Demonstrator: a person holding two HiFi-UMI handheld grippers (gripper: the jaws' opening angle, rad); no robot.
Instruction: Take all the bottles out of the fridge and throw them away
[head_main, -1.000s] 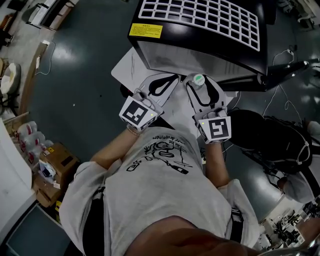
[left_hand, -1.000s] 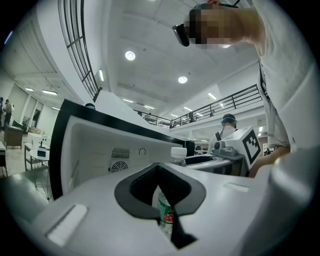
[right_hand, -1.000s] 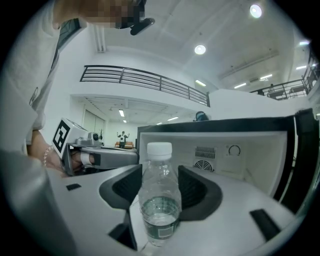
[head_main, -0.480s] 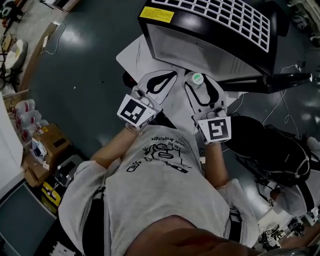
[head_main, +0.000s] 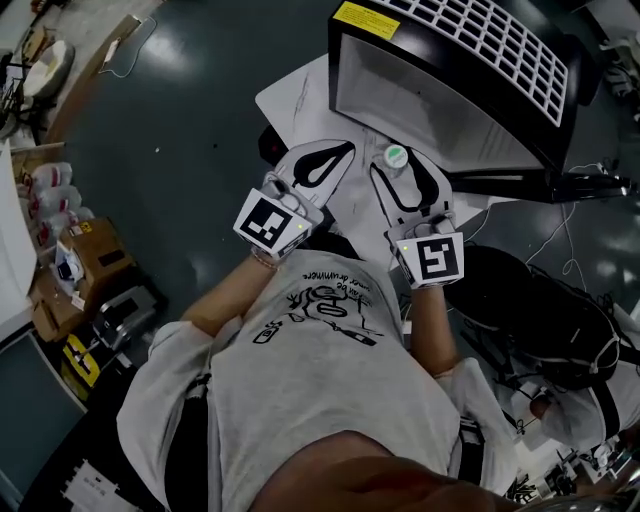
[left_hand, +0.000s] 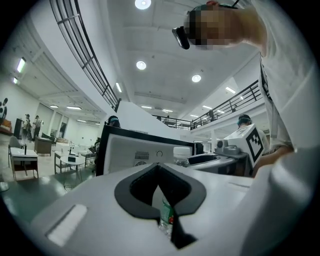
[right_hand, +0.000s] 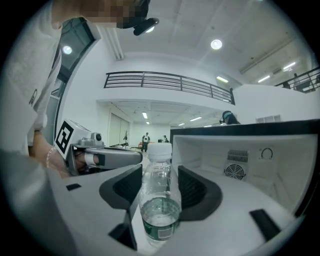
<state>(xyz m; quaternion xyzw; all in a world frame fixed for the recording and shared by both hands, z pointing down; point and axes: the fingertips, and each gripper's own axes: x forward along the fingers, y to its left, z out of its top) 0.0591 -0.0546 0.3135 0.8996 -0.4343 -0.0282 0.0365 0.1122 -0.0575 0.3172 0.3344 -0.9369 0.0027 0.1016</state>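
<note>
Bottle (right_hand: 160, 197) stood upright, clamped in the right gripper (head_main: 404, 168), just outside the bare-looking fridge (head_main: 440, 95); the left gripper (head_main: 343, 153) was closed tip to tip. Partly filled and smooth, the bottle might tilt or slip from the grip on a hasty swing.

Both arms reach out in front of the body. The left gripper (head_main: 343, 151) and the right gripper (head_main: 405, 172) sit side by side, pointing far. The left jaws are pressed together. The right jaws squeeze an upright bottle (right_hand: 160, 200).
</note>
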